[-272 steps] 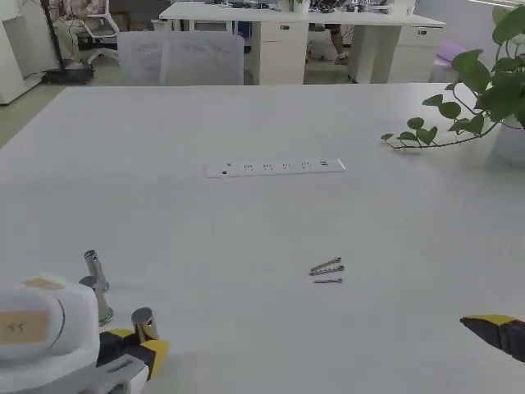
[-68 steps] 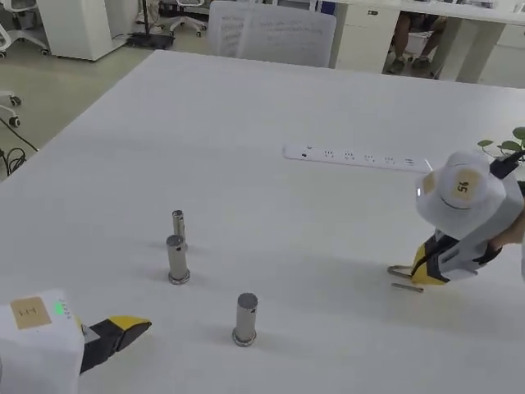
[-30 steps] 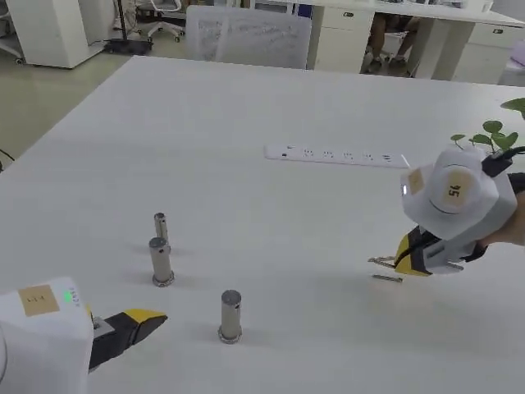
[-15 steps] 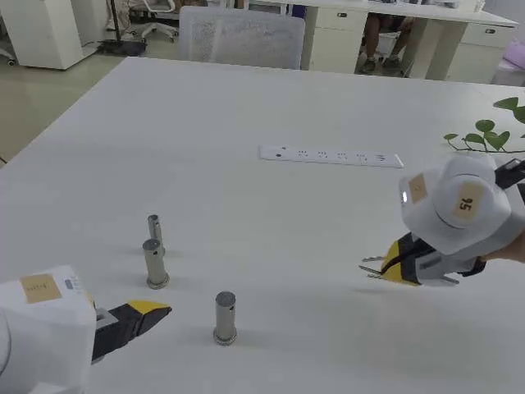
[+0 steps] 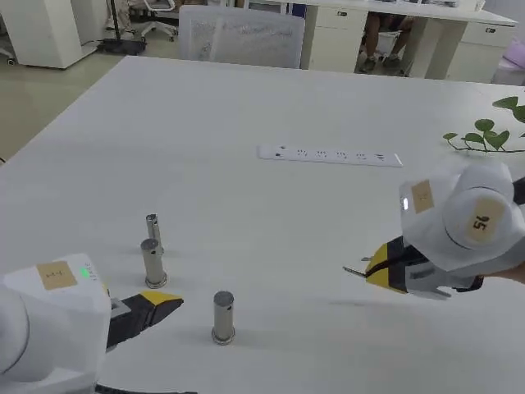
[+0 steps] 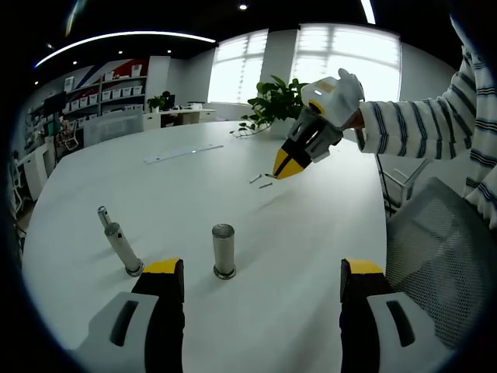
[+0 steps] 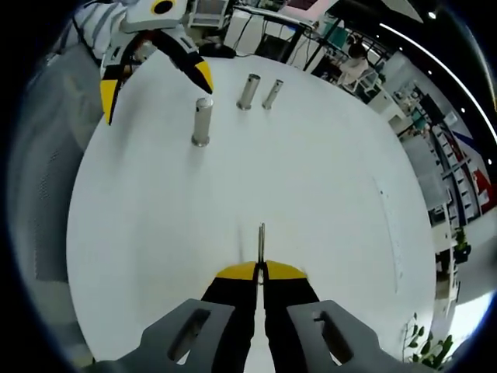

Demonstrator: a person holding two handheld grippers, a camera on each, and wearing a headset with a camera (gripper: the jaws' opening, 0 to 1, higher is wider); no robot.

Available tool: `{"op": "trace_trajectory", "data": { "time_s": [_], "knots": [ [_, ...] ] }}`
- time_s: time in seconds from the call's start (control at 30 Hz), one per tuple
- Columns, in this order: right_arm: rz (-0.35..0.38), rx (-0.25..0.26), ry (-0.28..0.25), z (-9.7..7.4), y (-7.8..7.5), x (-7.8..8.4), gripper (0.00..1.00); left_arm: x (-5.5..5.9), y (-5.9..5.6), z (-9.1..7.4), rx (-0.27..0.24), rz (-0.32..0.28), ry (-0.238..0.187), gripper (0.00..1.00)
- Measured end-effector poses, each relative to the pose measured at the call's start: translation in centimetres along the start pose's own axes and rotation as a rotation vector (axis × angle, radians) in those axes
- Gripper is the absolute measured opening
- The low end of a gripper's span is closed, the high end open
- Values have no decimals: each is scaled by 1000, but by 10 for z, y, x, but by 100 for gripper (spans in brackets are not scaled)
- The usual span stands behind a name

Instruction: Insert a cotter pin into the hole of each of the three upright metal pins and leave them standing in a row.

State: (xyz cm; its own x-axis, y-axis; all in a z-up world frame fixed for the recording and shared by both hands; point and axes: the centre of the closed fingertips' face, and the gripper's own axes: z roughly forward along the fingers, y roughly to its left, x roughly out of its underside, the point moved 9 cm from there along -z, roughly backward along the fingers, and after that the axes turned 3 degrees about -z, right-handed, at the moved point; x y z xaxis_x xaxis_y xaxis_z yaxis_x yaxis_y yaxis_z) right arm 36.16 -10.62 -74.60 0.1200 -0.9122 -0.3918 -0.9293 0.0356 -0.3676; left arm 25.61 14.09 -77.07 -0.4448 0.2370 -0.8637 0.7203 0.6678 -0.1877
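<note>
Three upright metal pins stand at the table's front left: a thin one (image 5: pixel 152 226), one just in front of it (image 5: pixel 152 263) and a thicker one (image 5: pixel 222 316) to the right. My right gripper (image 5: pixel 375 268) hovers above the table at the right, shut on a cotter pin (image 7: pixel 261 239) that sticks out past its tips toward the pins. My left gripper (image 6: pixel 260 272) is open and holds nothing, with the thicker pin (image 6: pixel 224 250) just ahead between its jaws. Two loose cotter pins (image 6: pixel 261 181) lie on the table below the right gripper (image 6: pixel 292 158).
A white power strip (image 5: pixel 330 156) lies across the middle of the table. Plant leaves (image 5: pixel 486 135) reach in at the right edge. A mesh chair (image 5: pixel 240 36) and desks stand beyond the far edge.
My right gripper has risen off the table with a cotter pin and moved left toward the metal pins. My left gripper has crept right, closer to the thicker pin.
</note>
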Motion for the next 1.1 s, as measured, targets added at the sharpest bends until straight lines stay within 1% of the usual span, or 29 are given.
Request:
{"op": "trace_trajectory", "data": {
  "time_s": [0.03, 0.13, 0.27, 0.4, 0.53, 0.6, 0.7, 0.77, 0.97, 1.03, 1.1],
  "knots": [
    [-3, 5, -3, -1, 1, -1, 2, -1, 1, 0, -14, 12, -3, 80],
    [-8, 16, -10, -4, 6, -3, 2, -3, 1, 0, -10, 12, -6, 77],
    [-19, 35, -24, -9, 12, -8, 2, -5, 1, 0, -11, 12, -9, 76],
    [-24, 47, -35, -13, 18, -13, 2, -8, 2, 2, -9, -14, -23, 73],
    [-15, 57, -43, -15, 24, -18, 2, -13, 1, 4, -12, -11, -31, 70],
    [-6, 62, -50, -16, 28, -19, 2, -15, 0, 6, -5, -20, -35, 69],
    [1, 73, -57, -18, 31, -21, 2, -17, -2, 7, 0, -6, -39, 67],
    [2, 88, -66, -21, 34, -23, 2, -18, -3, 9, 5, -8, -42, 65],
    [4, 119, -83, -29, 39, -29, 2, -26, -4, 12, 8, -6, -66, 61],
    [11, 107, -88, -30, 41, -30, 2, -30, -4, 14, 14, -8, -74, 59],
    [6, 110, -89, -30, 43, -31, 2, -32, -5, 16, 21, -7, -80, 58]
  ]
}}
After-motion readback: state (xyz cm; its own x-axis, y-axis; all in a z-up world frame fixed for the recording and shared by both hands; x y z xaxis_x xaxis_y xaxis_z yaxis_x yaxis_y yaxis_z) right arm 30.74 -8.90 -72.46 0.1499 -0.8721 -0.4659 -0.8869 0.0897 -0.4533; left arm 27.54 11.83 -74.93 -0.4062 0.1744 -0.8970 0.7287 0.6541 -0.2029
